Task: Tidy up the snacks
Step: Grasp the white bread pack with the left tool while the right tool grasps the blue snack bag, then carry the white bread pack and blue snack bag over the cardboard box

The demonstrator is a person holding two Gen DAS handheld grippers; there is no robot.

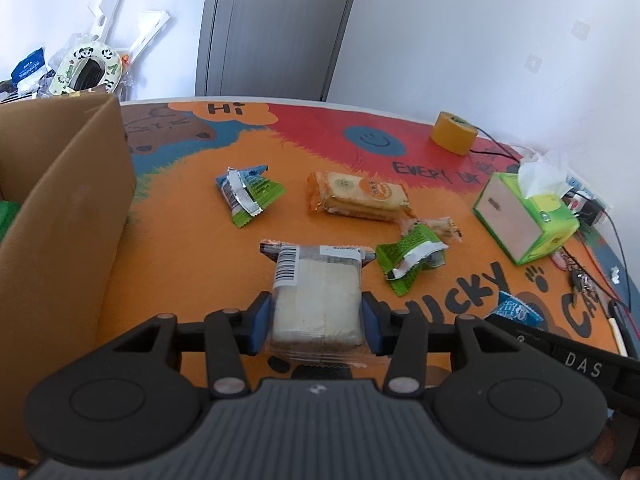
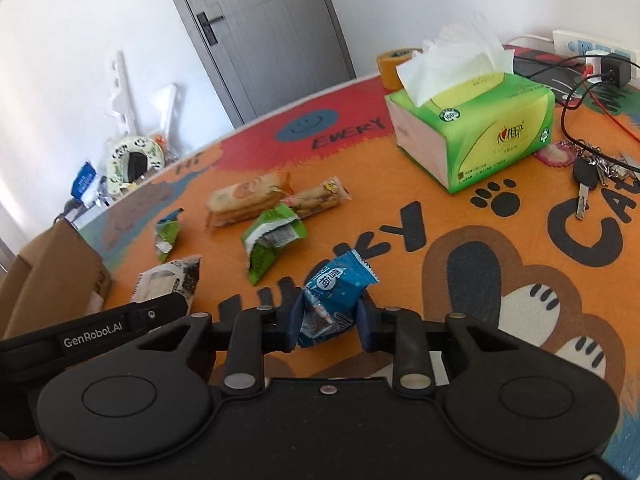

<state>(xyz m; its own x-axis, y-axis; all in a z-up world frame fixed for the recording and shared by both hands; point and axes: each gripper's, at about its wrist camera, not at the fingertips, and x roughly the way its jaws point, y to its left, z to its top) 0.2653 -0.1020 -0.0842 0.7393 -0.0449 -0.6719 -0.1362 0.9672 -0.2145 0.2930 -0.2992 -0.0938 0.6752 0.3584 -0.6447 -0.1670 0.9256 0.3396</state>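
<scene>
My left gripper [image 1: 316,322] is shut on a clear-wrapped white cake snack [image 1: 316,292], right of the cardboard box [image 1: 60,216]. My right gripper [image 2: 328,326] is shut on a blue candy packet [image 2: 336,292]. That packet also shows in the left wrist view [image 1: 516,310]. On the orange mat lie a green-blue packet [image 1: 248,194], an orange biscuit pack [image 1: 356,196], a green packet [image 1: 412,258] and a small orange bar [image 1: 440,226]. In the right wrist view the cake snack [image 2: 168,280] shows at the left gripper's tip, near the box [image 2: 48,276].
A green tissue box [image 1: 524,220] stands at the right, with a yellow tape roll [image 1: 454,132] behind it. Keys [image 2: 588,176], cables and a power strip [image 2: 596,52] lie at the far right. Something green sits inside the cardboard box [image 1: 8,216].
</scene>
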